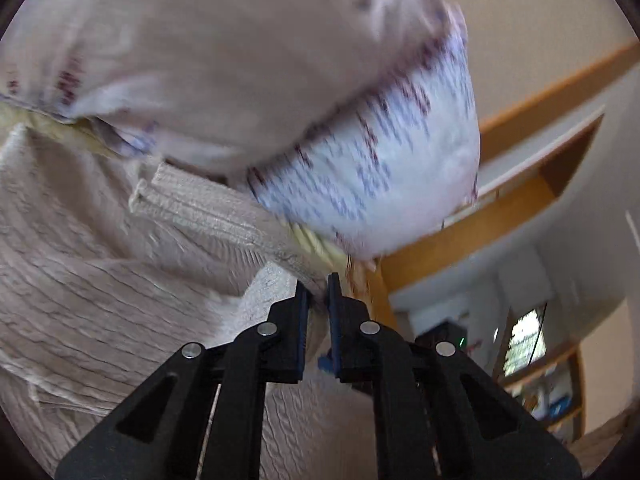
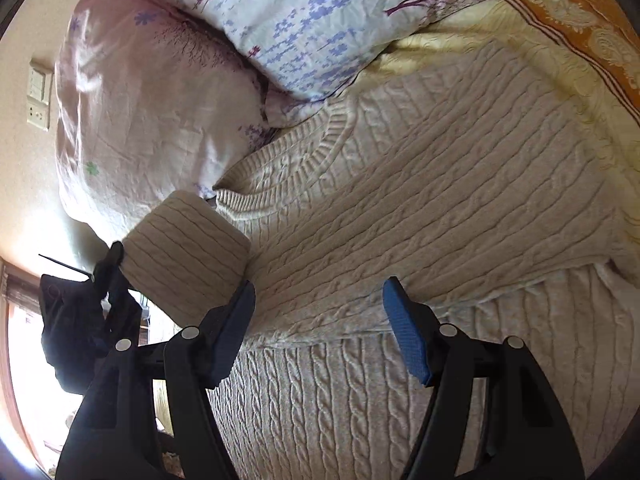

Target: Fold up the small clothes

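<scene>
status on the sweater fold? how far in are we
Early. Done: the cream cable-knit sweater lies spread on the bed beside the floral pillows, with one part already folded across the body. In hand: the left gripper is shut on a sweater edge, and a sleeve is lifted. The right gripper is open over the knit, holding nothing. Left: remaining folds.

No text, label, brand, number or sign can be read in either view. The wall plate (image 2: 40, 96) at the left edge of the right wrist view shows no legible marking.
</scene>
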{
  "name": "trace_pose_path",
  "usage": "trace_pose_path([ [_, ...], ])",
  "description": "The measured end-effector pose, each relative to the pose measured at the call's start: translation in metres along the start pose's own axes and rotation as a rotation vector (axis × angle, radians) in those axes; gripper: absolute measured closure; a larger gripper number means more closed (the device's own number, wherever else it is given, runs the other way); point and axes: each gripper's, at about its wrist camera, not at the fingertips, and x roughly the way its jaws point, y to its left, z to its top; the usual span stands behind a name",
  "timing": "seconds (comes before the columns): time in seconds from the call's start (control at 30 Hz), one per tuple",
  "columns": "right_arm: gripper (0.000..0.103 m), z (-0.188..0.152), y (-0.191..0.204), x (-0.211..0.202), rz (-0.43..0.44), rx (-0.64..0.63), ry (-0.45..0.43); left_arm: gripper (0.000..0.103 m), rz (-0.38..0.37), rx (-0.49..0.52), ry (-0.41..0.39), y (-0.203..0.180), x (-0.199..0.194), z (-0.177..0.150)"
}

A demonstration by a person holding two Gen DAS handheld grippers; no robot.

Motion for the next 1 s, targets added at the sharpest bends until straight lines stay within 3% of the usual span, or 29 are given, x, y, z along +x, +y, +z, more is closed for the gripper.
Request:
trace_pose_path([
  [0.13,0.035,0.005,-0.021,-0.017,-0.017,0.077,-0.058,0.087,0.122,0.131,0.265,-0.013,0.064,-0.041],
  [0.17,0.035,0.005,-0.024,-0.021,-0.020,0.086,-0.069,0.075,0.144,0.151,0.310,-0.013,0.072,-0.050],
  [0.23,0.035,0.006,-0.028,-0.027,-0.022,0.086,-0.086,0.060,0.176,0.205,0.335,-0.017,0.073,-0.062],
  [0.33,0.036,0.008,-0.028,-0.030,-0.030,0.066,-0.090,0.041,0.196,0.230,0.277,-0.018,0.050,-0.066],
  [0.4,0.038,0.011,-0.021,-0.027,-0.039,0.041,-0.079,0.039,0.251,0.211,0.209,-0.013,0.028,-0.053],
  [0.6,0.041,0.013,0.045,-0.005,-0.149,-0.244,-0.045,0.031,0.615,0.158,0.014,0.021,-0.049,-0.029],
  [0.67,0.042,0.012,0.073,0.015,-0.215,-0.366,-0.015,0.030,0.714,0.151,-0.014,0.032,-0.067,-0.031],
  [0.8,0.056,0.012,0.098,0.058,-0.321,-0.493,0.053,0.030,0.818,0.121,0.000,0.053,-0.084,-0.033],
  [0.9,0.087,0.015,0.093,0.077,-0.378,-0.484,0.103,0.030,0.850,0.112,0.011,0.061,-0.087,-0.035],
  [0.93,0.093,0.016,0.090,0.075,-0.378,-0.473,0.095,0.030,0.854,0.113,0.014,0.063,-0.088,-0.035],
  [1.0,0.094,0.021,0.090,0.060,-0.349,-0.457,0.048,0.030,0.857,0.115,0.014,0.064,-0.087,-0.036],
])
